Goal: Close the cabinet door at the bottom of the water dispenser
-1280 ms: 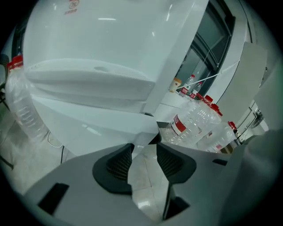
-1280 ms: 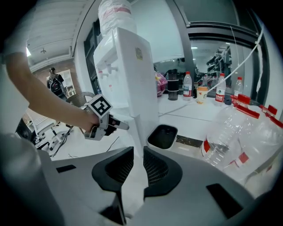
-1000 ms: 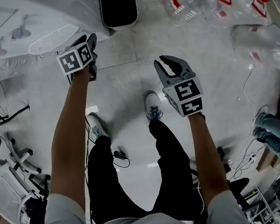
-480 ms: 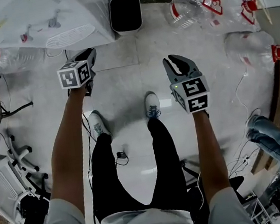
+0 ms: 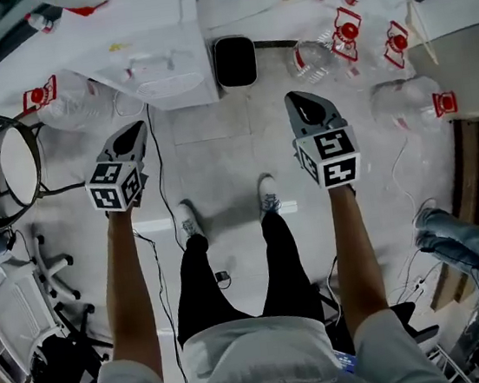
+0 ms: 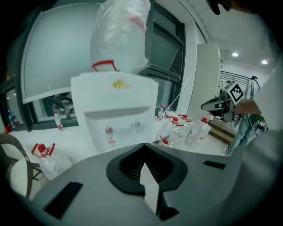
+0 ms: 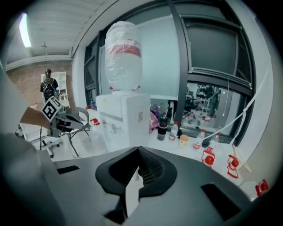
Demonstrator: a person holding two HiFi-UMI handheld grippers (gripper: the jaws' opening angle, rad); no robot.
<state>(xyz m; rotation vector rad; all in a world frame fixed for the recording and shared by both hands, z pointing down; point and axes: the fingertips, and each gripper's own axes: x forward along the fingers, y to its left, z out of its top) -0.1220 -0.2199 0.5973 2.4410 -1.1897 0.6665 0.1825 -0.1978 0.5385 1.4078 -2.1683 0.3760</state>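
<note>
The white water dispenser (image 5: 162, 65) stands ahead of me with a clear jug (image 6: 121, 35) upside down on top. Its front taps (image 6: 121, 130) show in the left gripper view, and its side shows as the dispenser (image 7: 126, 121) in the right gripper view. The bottom cabinet door is hidden in every view. My left gripper (image 5: 136, 126) hangs in the air in front of the dispenser, shut and empty. My right gripper (image 5: 294, 97) is level with it to the right, also shut with nothing in it. Both point toward the dispenser from some distance.
A black bin (image 5: 235, 61) stands right of the dispenser. Several empty red-capped jugs (image 5: 342, 37) lie on the floor to the right. A round chair (image 5: 1, 174) is at the left. A cable (image 5: 154, 241) runs over the floor by my feet (image 5: 267, 198).
Both grippers have risen from near the floor to well above it. The left jaws have closed. The view has pulled up and back, so the dispenser's top now shows.
</note>
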